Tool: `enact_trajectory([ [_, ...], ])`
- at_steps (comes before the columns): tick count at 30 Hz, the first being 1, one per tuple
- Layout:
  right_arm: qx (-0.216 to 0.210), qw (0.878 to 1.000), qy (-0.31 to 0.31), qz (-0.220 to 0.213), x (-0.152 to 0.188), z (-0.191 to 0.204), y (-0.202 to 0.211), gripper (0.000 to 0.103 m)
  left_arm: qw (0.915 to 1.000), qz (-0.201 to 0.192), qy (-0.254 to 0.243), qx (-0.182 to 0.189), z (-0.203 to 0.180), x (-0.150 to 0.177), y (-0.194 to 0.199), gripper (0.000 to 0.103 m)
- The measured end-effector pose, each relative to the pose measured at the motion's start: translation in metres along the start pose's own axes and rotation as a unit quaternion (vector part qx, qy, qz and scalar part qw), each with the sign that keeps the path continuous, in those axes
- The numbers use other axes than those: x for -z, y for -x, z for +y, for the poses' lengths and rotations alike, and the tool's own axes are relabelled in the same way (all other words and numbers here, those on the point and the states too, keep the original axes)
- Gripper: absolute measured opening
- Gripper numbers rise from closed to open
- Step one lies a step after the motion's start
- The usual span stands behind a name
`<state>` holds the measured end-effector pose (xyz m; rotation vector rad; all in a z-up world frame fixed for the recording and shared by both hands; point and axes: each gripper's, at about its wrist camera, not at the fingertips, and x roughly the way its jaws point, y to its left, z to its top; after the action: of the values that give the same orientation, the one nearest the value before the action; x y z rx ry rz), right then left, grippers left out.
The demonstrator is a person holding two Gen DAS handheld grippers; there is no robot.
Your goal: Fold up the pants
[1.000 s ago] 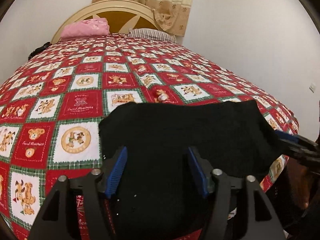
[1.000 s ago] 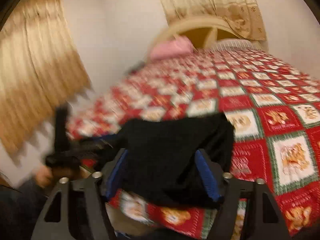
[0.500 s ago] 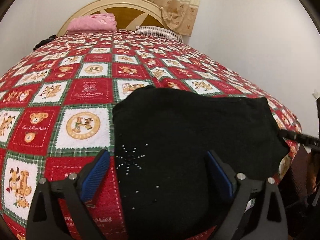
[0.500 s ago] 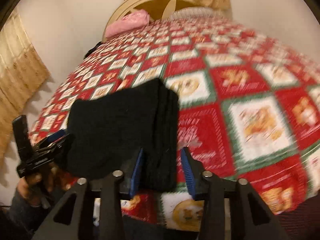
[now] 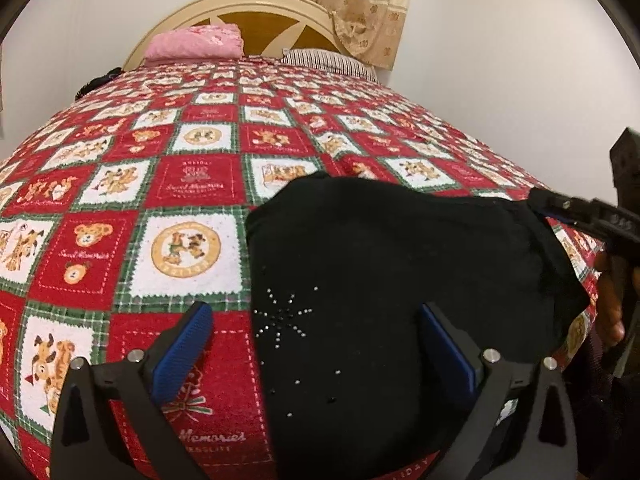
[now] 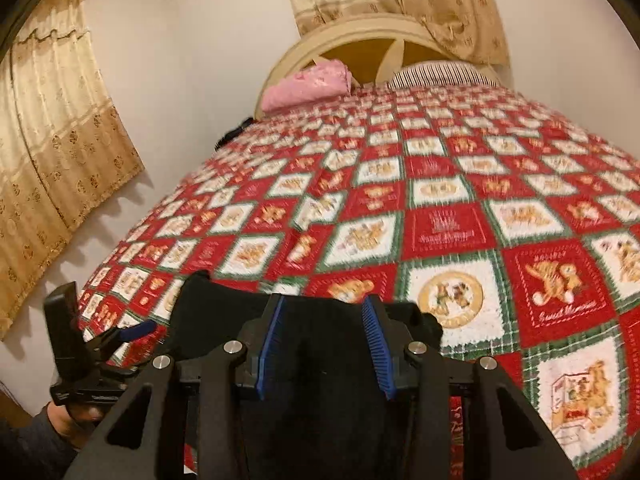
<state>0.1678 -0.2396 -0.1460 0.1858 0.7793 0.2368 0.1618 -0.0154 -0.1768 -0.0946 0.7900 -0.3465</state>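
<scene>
The bed (image 5: 192,184) carries the black pants (image 5: 392,264), folded compact at its near edge. They look soft, light and limp; better take hold at a corner. The left gripper (image 5: 316,336) is wide; the right gripper (image 6: 324,336) is narrower, gripping nothing.

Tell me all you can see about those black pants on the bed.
The black pants lie folded into a compact, roughly rectangular bundle near the foot edge of the red patchwork bedspread. The fabric looks soft, matte and knit-like, with a starburst of tiny shiny studs on top. The left gripper hangs open over the near edge; the right gripper has its blue fingers astride the cloth. Whether either touches it is unclear.
</scene>
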Motion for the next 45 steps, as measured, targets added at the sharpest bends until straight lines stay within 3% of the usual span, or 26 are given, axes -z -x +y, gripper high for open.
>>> enact_trajectory([
  [2, -0.007, 1.0, -0.018, 0.016, 0.005, -0.014, -0.009, 0.042, 1.0, 0.008, 0.003, 0.001, 0.001, 0.001, -0.003, 0.103],
  [5, -0.023, 0.999, -0.025, 0.013, 0.008, -0.02, -0.007, 0.042, 0.9999, 0.011, 0.005, 0.0, 0.001, 0.002, -0.004, 0.103],
  [8, -0.013, 1.0, -0.013, 0.004, 0.009, -0.013, 0.003, 0.042, 0.9999, 0.012, 0.005, -0.002, 0.001, 0.002, -0.004, 0.103],
  [13, -0.006, 0.999, 0.044, -0.03, 0.023, 0.02, 0.035, 0.047, 0.9999, 0.012, 0.006, -0.002, 0.002, 0.003, -0.002, 0.103],
  [17, -0.011, 0.996, 0.081, -0.02, 0.043, 0.037, 0.037, 0.047, 0.9999, 0.013, 0.005, -0.002, 0.003, 0.004, -0.002, 0.103],
  [21, 0.014, 0.995, 0.103, 0.003, 0.062, 0.035, 0.023, 0.047, 0.9999, 0.014, 0.004, -0.002, 0.003, 0.004, -0.002, 0.103],
  [26, 0.0, 0.995, 0.104, -0.006, 0.07, 0.025, 0.021, 0.047, 0.9999, 0.014, -0.003, -0.006, 0.002, 0.005, -0.002, 0.103],
  [30, 0.015, 0.992, 0.129, -0.009, 0.077, 0.031, 0.023, 0.047, 0.9999, 0.011, 0.003, -0.009, 0.004, 0.0, 0.004, 0.103],
  [33, 0.018, 0.994, 0.107, -0.018, 0.076, 0.032, 0.04, 0.047, 0.9994, -0.018, -0.014, -0.026, -0.001, -0.014, 0.018, 0.103],
  [36, 0.027, 0.996, 0.077, -0.032, 0.077, 0.023, 0.06, 0.047, 0.9989, -0.035, -0.03, -0.009, -0.013, -0.032, 0.026, 0.103],
  [38, 0.035, 0.997, 0.058, -0.032, 0.079, 0.015, 0.068, 0.047, 0.9982, -0.034, -0.049, 0.005, -0.027, -0.042, 0.023, 0.103],
  [43, 0.004, 1.0, 0.004, -0.001, 0.084, -0.005, 0.064, 0.047, 0.9943, -0.014, -0.103, 0.022, -0.073, -0.05, -0.003, 0.103],
  [44, 0.008, 1.0, 0.007, 0.0, 0.085, -0.004, 0.063, 0.045, 0.9938, -0.004, -0.109, 0.021, -0.08, -0.048, -0.01, 0.103],
  [45, 0.018, 1.0, 0.014, 0.007, 0.086, -0.003, 0.06, 0.03, 0.9931, 0.005, -0.114, 0.026, -0.086, -0.047, -0.017, 0.103],
])
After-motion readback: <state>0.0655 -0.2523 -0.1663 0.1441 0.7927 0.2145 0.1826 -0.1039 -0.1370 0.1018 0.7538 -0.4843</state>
